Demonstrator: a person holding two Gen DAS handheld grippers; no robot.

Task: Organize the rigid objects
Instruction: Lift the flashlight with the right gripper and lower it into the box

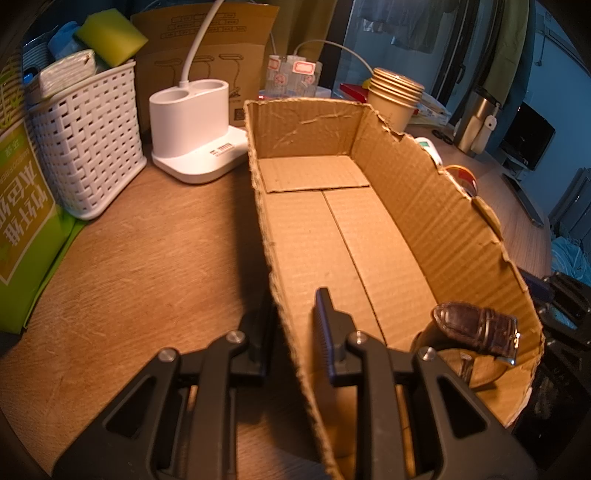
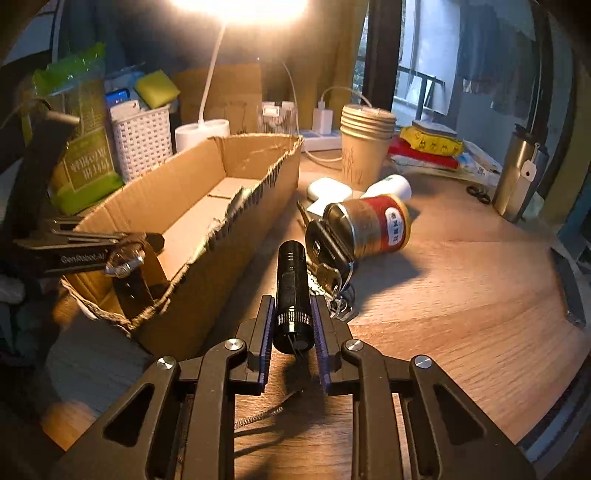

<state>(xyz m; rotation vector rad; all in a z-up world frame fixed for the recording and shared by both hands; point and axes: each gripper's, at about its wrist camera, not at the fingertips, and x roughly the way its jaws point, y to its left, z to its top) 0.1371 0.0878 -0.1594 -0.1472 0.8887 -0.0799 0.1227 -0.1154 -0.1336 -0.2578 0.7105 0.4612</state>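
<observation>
Both wrist cameras look steeply down, close over the wooden desk (image 2: 461,295); each frames the torn-edged brown cardboard box (image 1: 369,236), apparently from opposite sides.

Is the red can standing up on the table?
No, the red can lies tipped on its side on the wooden table, its open end facing the cardboard box.

A lived-in home room: a wooden bench (image 2: 461,280) crowded with a lit desk lamp (image 1: 195,122), stacked paper cups (image 2: 364,147), a white basket (image 1: 88,147) holding sponges, a charger, and clothes (image 1: 402,22) hanging by the window.
</observation>
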